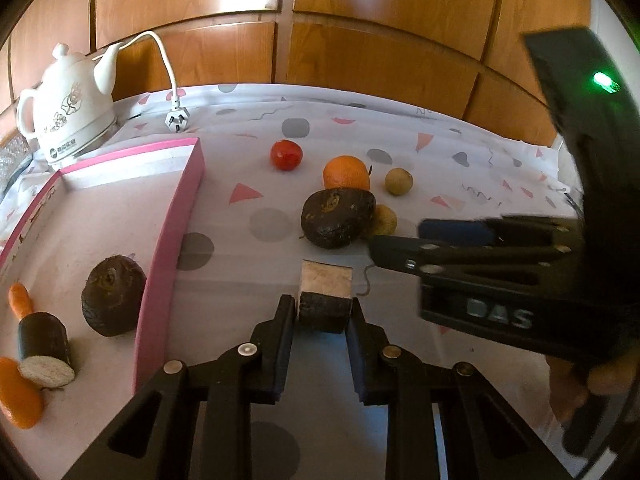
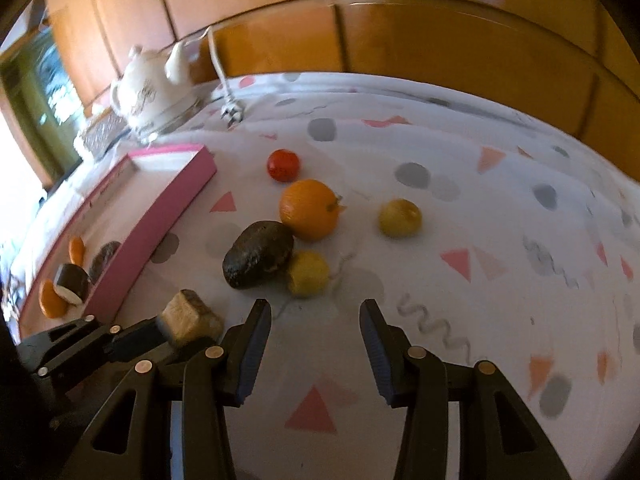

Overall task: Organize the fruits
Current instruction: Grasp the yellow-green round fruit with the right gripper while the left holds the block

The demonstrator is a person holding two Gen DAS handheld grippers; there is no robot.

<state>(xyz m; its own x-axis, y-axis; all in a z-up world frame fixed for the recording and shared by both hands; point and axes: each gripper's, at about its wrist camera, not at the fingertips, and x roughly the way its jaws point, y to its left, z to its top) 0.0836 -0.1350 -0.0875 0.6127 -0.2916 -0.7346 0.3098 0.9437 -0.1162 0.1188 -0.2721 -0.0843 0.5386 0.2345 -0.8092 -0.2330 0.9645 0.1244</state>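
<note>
Pink tray (image 1: 170,224): far left on the patterned cloth (image 1: 320,128); holds sorted pieces, a dark round fruit (image 1: 113,296), a dark cut chunk (image 1: 46,344) and orange pieces (image 1: 20,398), so it reads as the collecting place.

Left gripper (image 1: 325,312): jaws nearly closed, pads pressing both sides of a dark-skinned cut piece (image 1: 326,298), pale face up, just right of the tray wall; probably gripped for transfer into it.

Loose group, centre: avocado-like dark fruit (image 2: 258,254) touching an orange (image 2: 310,209) and a yellowish fruit (image 2: 308,273); red fruit (image 2: 283,165) and a second yellowish one (image 2: 400,218) apart.

Right gripper (image 2: 316,340): jaws partly open, nothing between them, aimed toward the loose group.

View notes: left wrist shows the tray floor plainly; the right wrist view is blurred, yet shows the yellowish fruit that the avocado half-hides.
</note>
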